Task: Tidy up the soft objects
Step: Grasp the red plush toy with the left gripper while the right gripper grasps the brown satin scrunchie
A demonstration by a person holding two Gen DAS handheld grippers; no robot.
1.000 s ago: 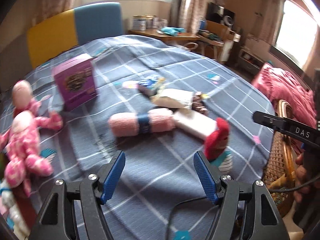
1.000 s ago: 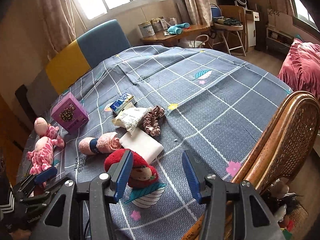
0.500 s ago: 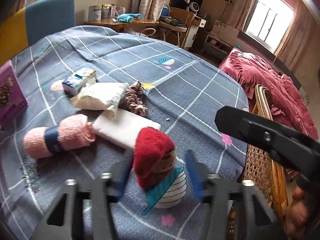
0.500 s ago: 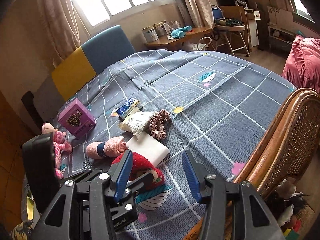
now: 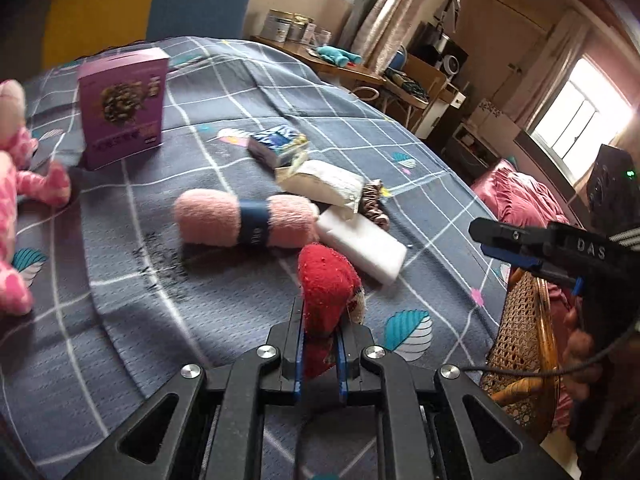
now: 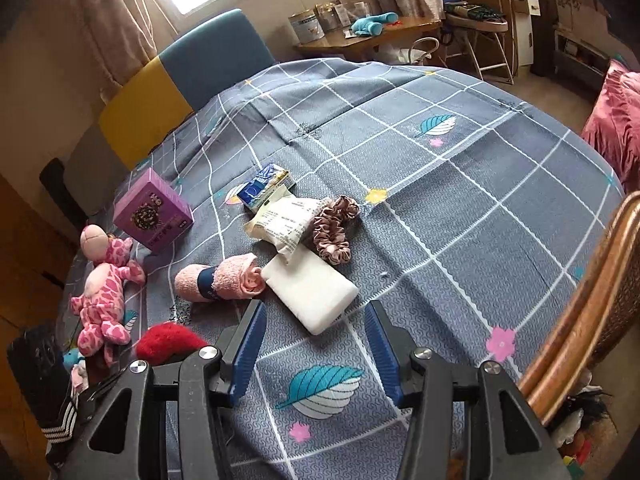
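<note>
My left gripper [image 5: 318, 346] is shut on a red plush toy [image 5: 326, 294] and holds it above the blue checked tablecloth [image 5: 160, 312]; the toy also shows in the right wrist view [image 6: 168, 344]. A pink rolled towel [image 5: 244, 220] lies just beyond it, with a white foam block [image 5: 360, 244], a white packet [image 5: 320, 180] and a brown scrunchie [image 5: 376, 206] to its right. A pink spotted plush [image 6: 104, 300] lies at the left edge. My right gripper [image 6: 312, 352] is open and empty over the tablecloth, near the foam block [image 6: 312, 292].
A purple box [image 5: 122, 108] stands at the back left. A small blue carton [image 5: 276, 144] lies behind the packet. A wicker chair [image 6: 588, 320] stands against the table's right side. A desk [image 6: 368, 34] with tins is at the back.
My left gripper has closed on the red plush toy and lifted it off the cloth toward the left. The right gripper stays open, almost still.
</note>
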